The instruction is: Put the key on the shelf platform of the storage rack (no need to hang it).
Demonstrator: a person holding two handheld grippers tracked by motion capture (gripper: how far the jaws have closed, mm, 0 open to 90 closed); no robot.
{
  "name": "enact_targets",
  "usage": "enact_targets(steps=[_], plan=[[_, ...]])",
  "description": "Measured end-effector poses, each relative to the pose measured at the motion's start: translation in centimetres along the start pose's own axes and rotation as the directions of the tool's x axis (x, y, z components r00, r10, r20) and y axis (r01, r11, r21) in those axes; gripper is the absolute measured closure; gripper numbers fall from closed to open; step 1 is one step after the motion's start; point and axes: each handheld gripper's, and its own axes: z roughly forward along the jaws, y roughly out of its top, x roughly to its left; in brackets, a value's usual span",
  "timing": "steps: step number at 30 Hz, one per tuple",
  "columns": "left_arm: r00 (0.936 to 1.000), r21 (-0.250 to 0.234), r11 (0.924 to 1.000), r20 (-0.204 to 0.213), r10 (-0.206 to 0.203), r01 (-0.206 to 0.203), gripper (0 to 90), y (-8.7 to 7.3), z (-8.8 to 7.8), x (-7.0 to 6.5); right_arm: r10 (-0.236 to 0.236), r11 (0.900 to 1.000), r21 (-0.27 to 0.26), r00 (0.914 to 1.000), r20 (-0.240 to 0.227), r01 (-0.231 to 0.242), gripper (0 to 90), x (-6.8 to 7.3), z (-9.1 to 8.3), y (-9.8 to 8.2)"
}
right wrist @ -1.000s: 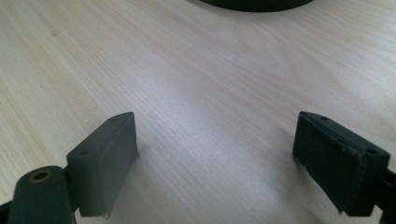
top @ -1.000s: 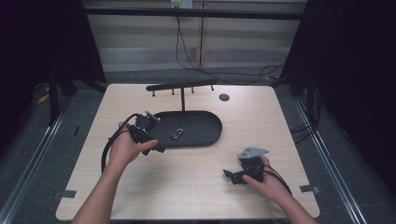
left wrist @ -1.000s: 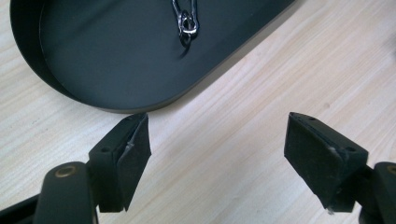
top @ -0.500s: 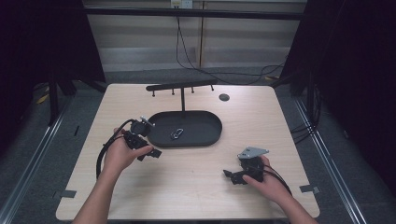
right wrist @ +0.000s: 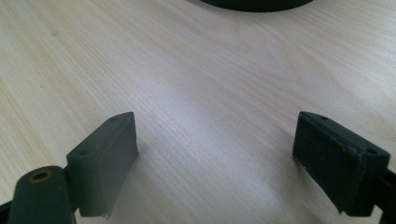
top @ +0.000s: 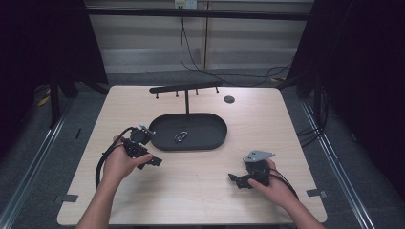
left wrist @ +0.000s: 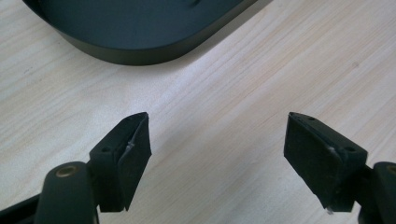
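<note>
A pale wooden table (top: 191,191) stands in a dark room, with grey floor and black curtains on both sides. Nearest to us, at the right, a hand holds the right gripper (top: 233,179) low over the bare wood near the front edge. In the right gripper view its two black jaws are spread wide apart, and there is just wood between them, so it holds nothing. A grey three-cornered plate sits on top of it. A bit farther back, at the left, the other hand holds the left gripper (top: 157,162), with its black cable looping down beside the wrist. Its jaws are wide open too, and they grip nothing; in the left gripper view you can see plain wood between them. This gripper is just beside the near left end of a black oval tray (top: 210,143), but not touching it. Inside the tray, near the middle, lies a small shiny metal clip (top: 180,137), all alone and well away from both grippers. Behind the tray a thin post goes up to a black bar with little pegs (top: 185,88). Farther right, a small dark round spot (top: 229,99) sits in the table top.
</note>
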Motion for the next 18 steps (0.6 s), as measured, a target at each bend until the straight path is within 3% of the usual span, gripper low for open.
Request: enact_targets(steps=[18], plan=[[0.9993, 0.010, 0.9996, 0.028, -0.026, 0.025, 23.0, -2.2, 0.7, 0.8, 0.000, 1.000, 0.000, 1.0000, 0.000, 0.000, 13.4, 0.0, 0.0, 0.0]])
